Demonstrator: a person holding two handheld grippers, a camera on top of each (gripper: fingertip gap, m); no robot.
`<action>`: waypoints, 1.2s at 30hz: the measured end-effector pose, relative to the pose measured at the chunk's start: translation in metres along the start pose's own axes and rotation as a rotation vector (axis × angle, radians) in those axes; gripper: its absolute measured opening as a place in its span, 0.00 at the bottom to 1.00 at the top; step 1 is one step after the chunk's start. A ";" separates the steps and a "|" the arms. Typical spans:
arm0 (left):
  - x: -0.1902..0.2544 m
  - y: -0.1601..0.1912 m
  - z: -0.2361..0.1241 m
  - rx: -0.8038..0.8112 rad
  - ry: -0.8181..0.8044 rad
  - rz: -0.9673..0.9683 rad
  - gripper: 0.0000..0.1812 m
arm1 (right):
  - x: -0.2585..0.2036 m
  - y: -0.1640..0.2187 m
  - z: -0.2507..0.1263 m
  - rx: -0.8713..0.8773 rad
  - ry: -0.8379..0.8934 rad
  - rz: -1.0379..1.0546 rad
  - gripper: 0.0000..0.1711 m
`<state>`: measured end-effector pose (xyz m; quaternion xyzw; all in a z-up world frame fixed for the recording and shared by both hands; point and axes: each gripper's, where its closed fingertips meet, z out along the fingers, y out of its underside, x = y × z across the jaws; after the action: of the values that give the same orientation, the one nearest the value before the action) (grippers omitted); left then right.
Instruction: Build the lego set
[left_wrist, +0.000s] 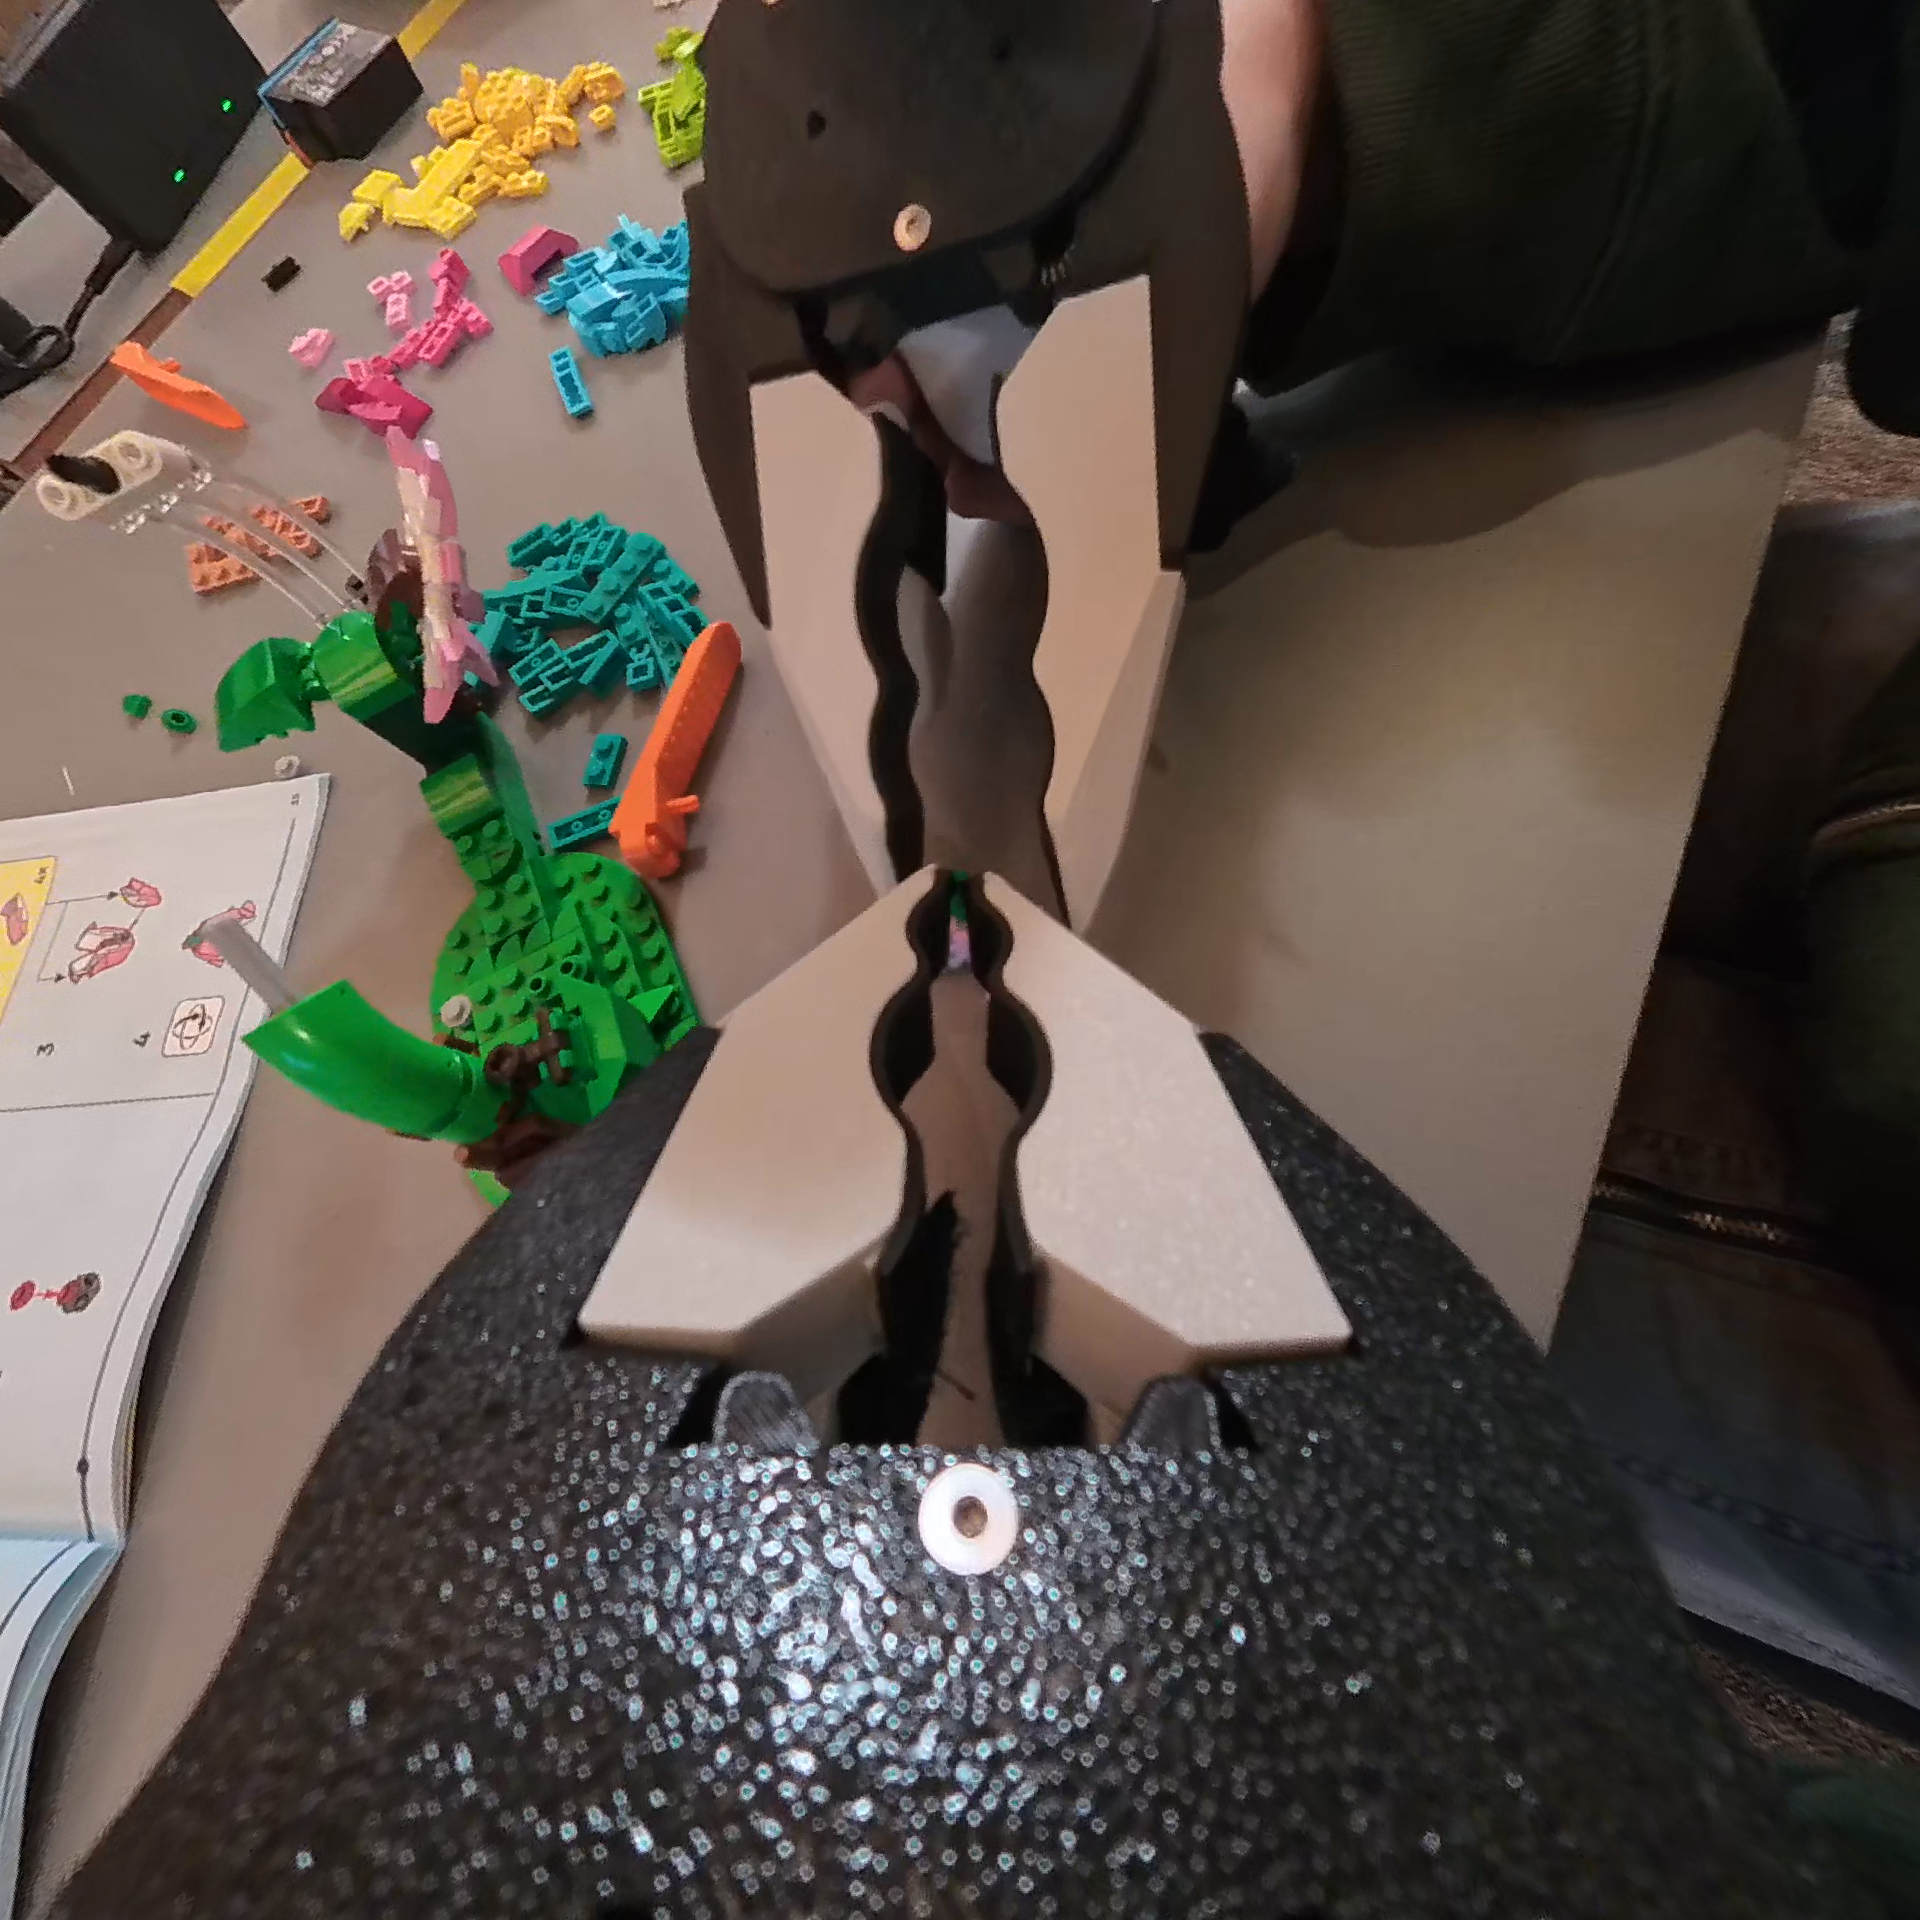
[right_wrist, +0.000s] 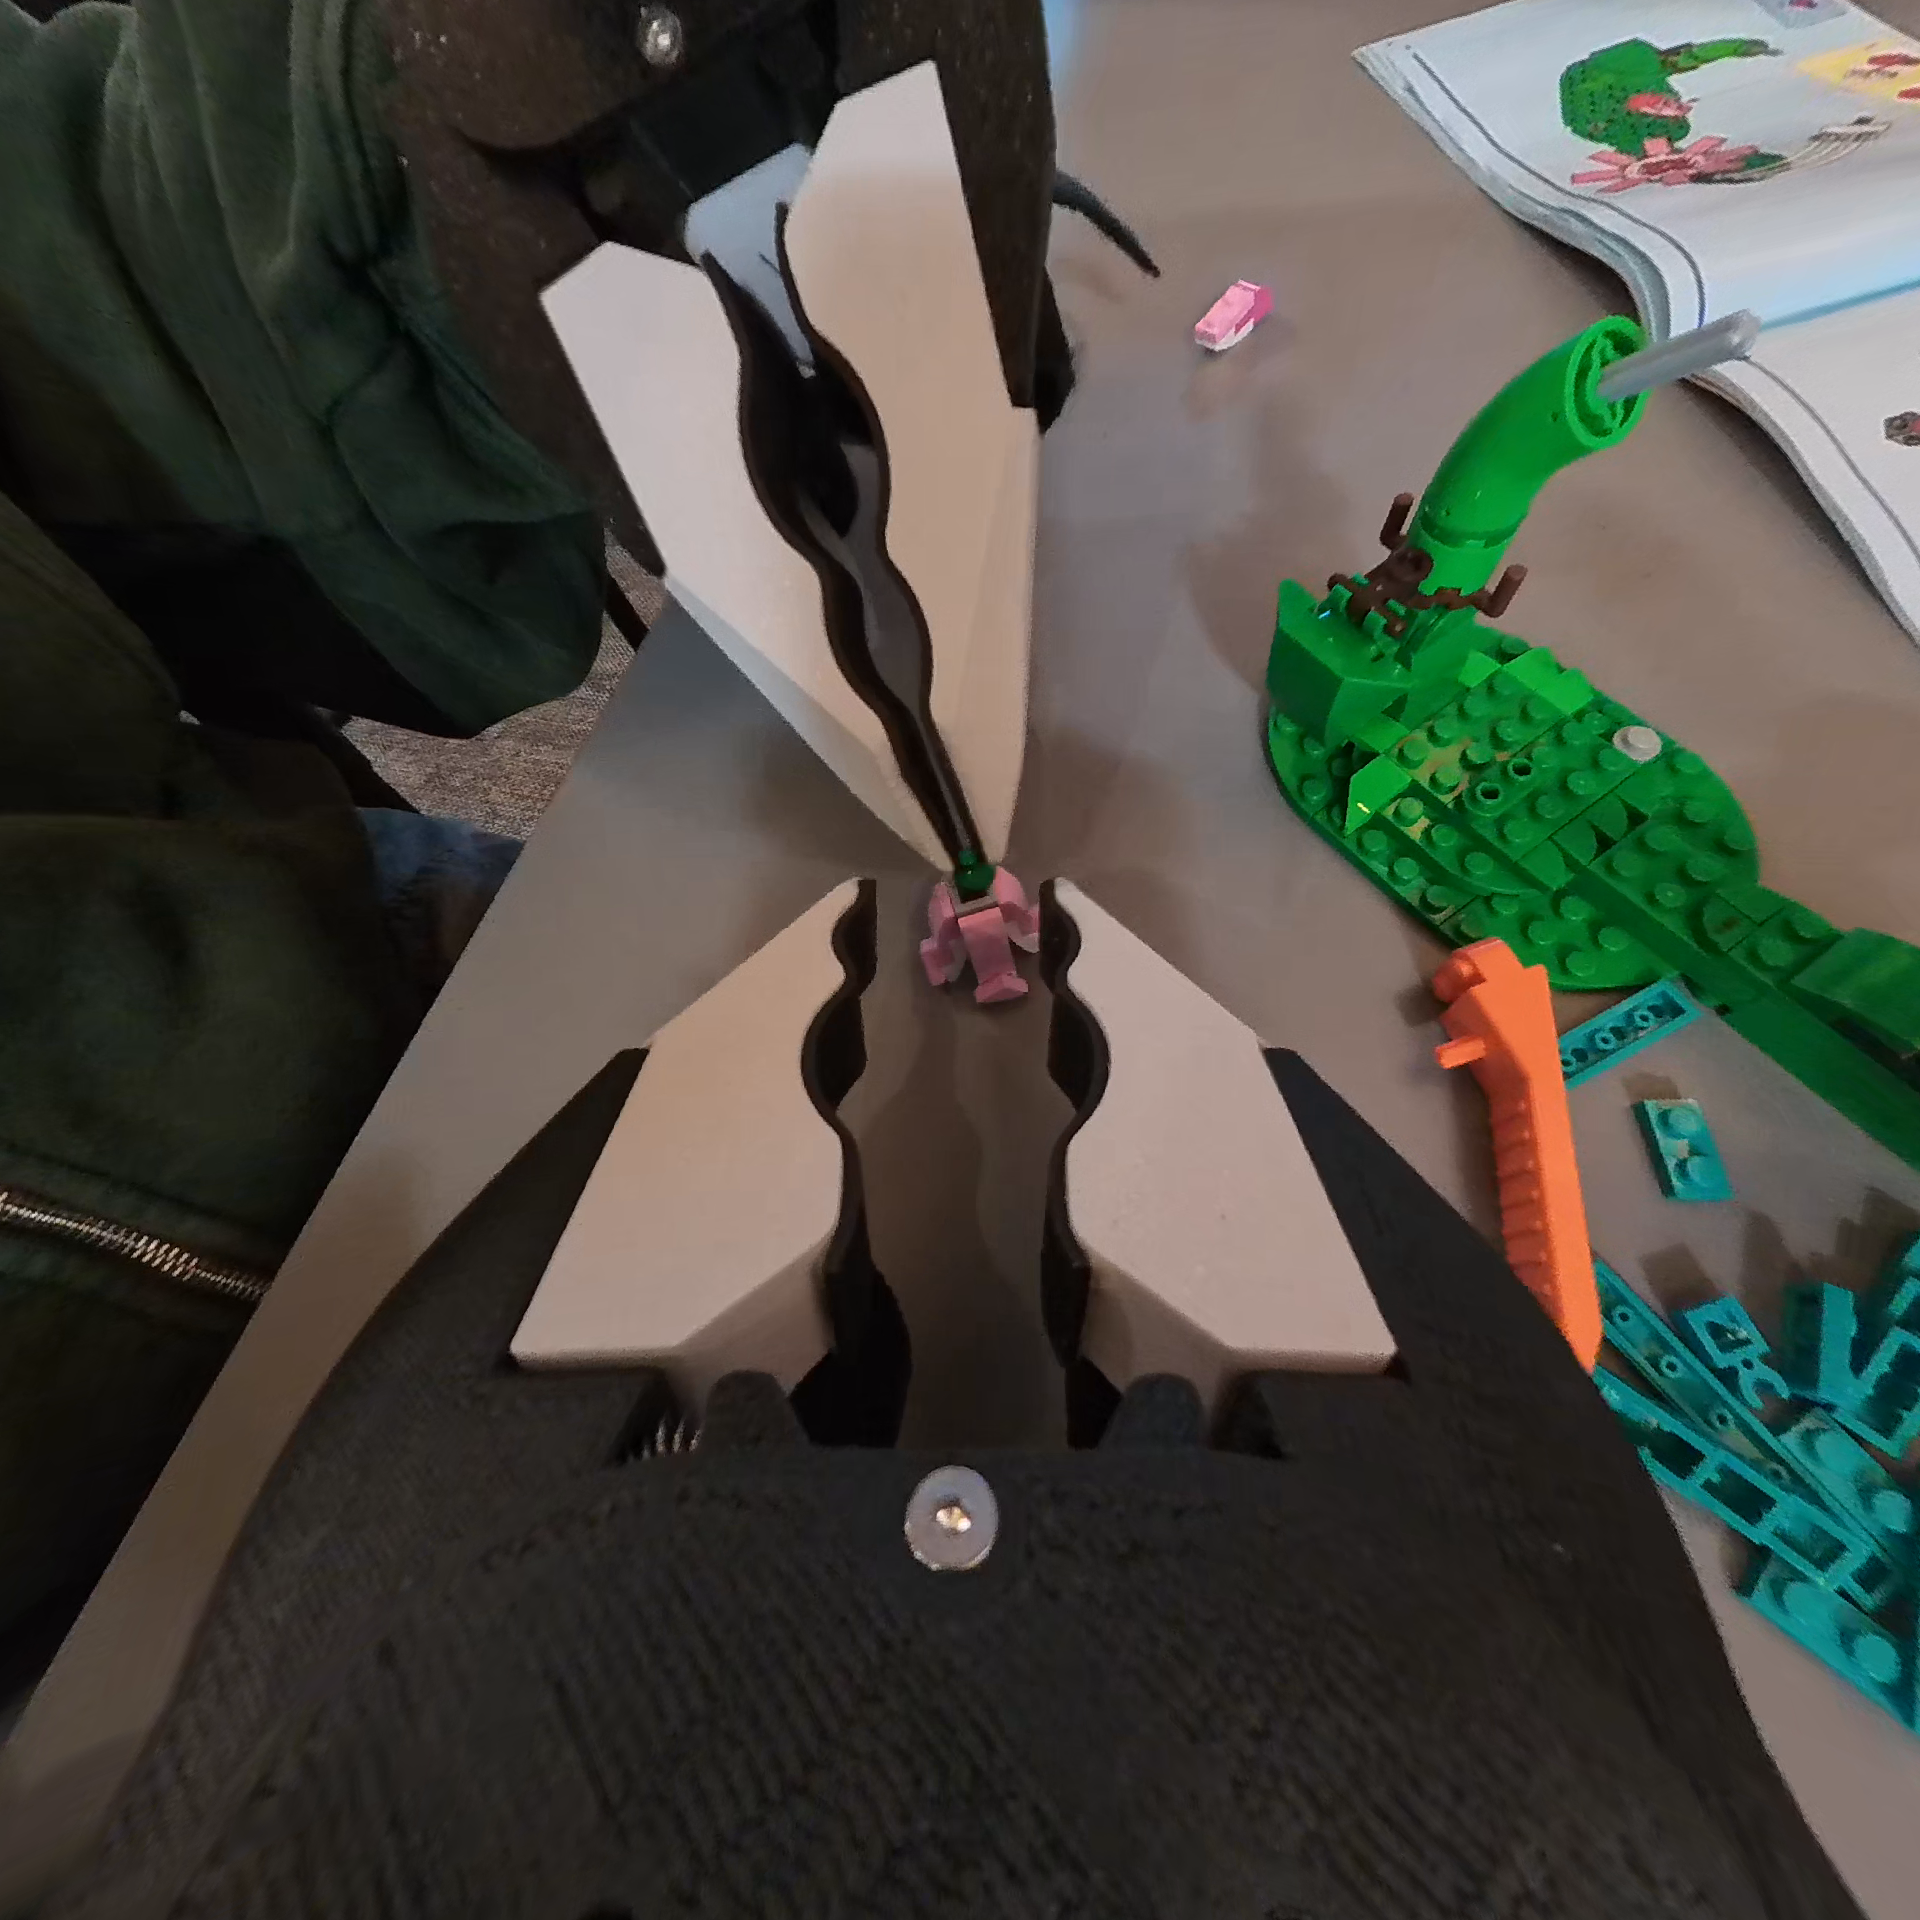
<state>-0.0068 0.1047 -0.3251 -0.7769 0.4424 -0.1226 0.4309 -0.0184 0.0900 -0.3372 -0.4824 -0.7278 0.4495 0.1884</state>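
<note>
A small pink flower piece (right_wrist: 982, 951) on a short green stem (right_wrist: 971, 871) hangs over the grey table. My left gripper (left_wrist: 956, 894) is shut on the stem; the piece barely shows between its tips (left_wrist: 961, 930). In the right wrist view it comes down from above (right_wrist: 966, 847). My right gripper (right_wrist: 956, 888) is open, its tips on either side of the pink piece with small gaps. Its fingers (left_wrist: 821, 623) reach down from the top of the left wrist view. The green plant model (left_wrist: 551, 935) (right_wrist: 1558, 810) stands beside them and carries a pink flower (left_wrist: 436, 582).
An open instruction booklet (left_wrist: 125, 1039) (right_wrist: 1662, 156) lies by the model. An orange brick separator (left_wrist: 675, 738) (right_wrist: 1527, 1143) and a teal pile (left_wrist: 592, 613) (right_wrist: 1766, 1403) are close. Yellow (left_wrist: 488, 145), blue (left_wrist: 623, 281) and pink (left_wrist: 416, 322) piles lie farther off. A loose pink brick (right_wrist: 1233, 312) lies apart.
</note>
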 end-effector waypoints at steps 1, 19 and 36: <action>-0.001 0.001 0.000 -0.003 -0.005 -0.005 0.00 | 0.000 0.001 0.000 -0.005 -0.001 0.000 0.17; 0.003 0.001 0.001 0.017 0.026 -0.031 0.00 | 0.002 0.004 0.004 -0.039 0.006 0.004 0.12; 0.007 0.001 0.000 0.021 0.033 0.026 0.00 | -0.001 0.005 0.004 -0.046 -0.001 -0.024 0.11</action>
<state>-0.0027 0.0992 -0.3272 -0.7645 0.4580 -0.1346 0.4332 -0.0181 0.0878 -0.3430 -0.4777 -0.7437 0.4307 0.1824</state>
